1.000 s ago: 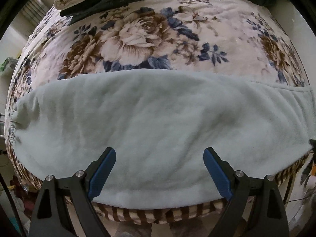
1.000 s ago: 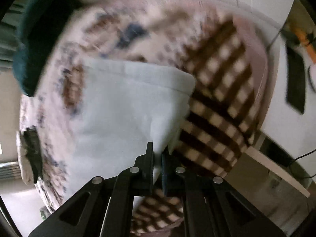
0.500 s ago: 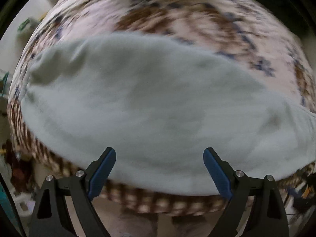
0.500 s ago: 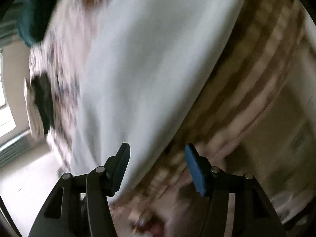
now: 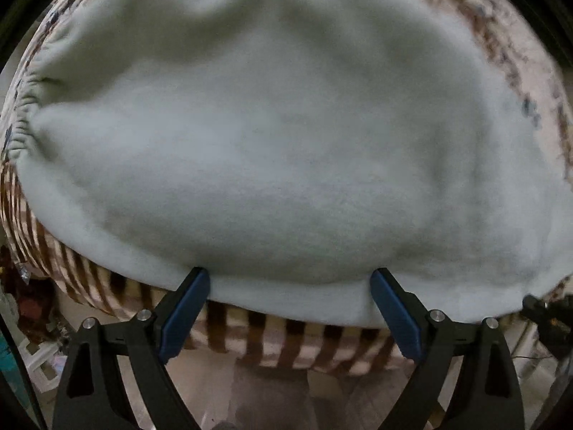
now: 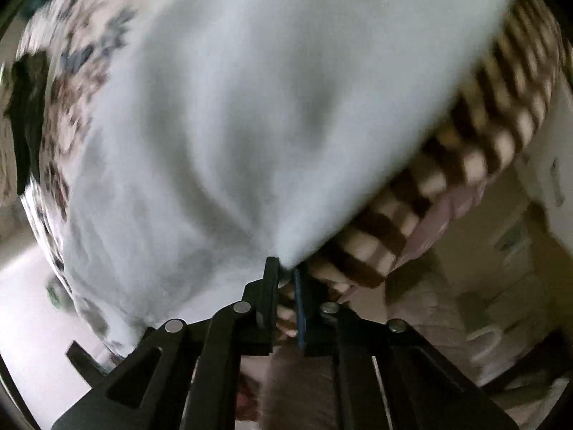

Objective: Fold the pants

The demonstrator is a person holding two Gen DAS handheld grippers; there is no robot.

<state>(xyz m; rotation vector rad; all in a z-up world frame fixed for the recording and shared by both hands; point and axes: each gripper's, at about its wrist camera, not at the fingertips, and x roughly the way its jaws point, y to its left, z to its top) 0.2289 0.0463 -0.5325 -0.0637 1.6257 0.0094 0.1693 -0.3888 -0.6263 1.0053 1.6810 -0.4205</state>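
Pale fleece pants [image 5: 286, 136]: spread on floral blanket [image 5: 515, 50] over checked bed [image 5: 286, 337]. Left gripper [image 5: 290, 308]: jaws released, straddling near edge. Right gripper [image 6: 286, 272]: jaws clenched, pinching pants corner.

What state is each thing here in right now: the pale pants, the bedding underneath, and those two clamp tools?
Pants: spread flat on the bed, one corner pinched and pulled taut.
Floral blanket: laid under the pants.
Striped cover: hanging over the bed's edge.
Left gripper: open wide at the pants' near hem, gripping nothing.
Right gripper: shut on a corner of the pants.
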